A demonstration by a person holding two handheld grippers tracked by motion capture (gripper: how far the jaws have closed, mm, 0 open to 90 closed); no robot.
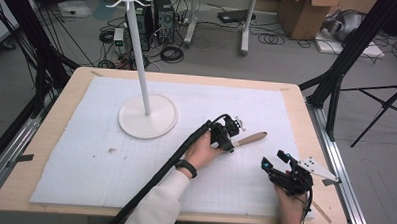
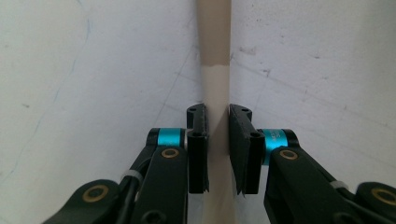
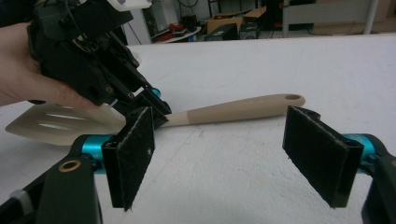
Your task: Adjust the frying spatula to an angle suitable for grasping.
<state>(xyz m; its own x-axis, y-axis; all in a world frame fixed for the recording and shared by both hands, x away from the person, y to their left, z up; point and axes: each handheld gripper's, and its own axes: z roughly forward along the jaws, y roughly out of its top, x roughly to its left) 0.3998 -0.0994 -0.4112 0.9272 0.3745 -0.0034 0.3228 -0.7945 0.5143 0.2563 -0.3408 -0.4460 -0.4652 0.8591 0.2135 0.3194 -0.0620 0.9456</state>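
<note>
The left gripper [image 1: 229,141], mid-frame, has its jaws clamped on the spatula [image 1: 250,139] lying on the surface; lifting remains. The right gripper [image 1: 277,165], lower right, waits wide open, empty.

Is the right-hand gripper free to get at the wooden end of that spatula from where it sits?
Probably yes. The right gripper stands open, facing the spatula handle, with bare mat between them. The left gripper clamps the neck nearer the blade, leaving the handle's end free.
</note>
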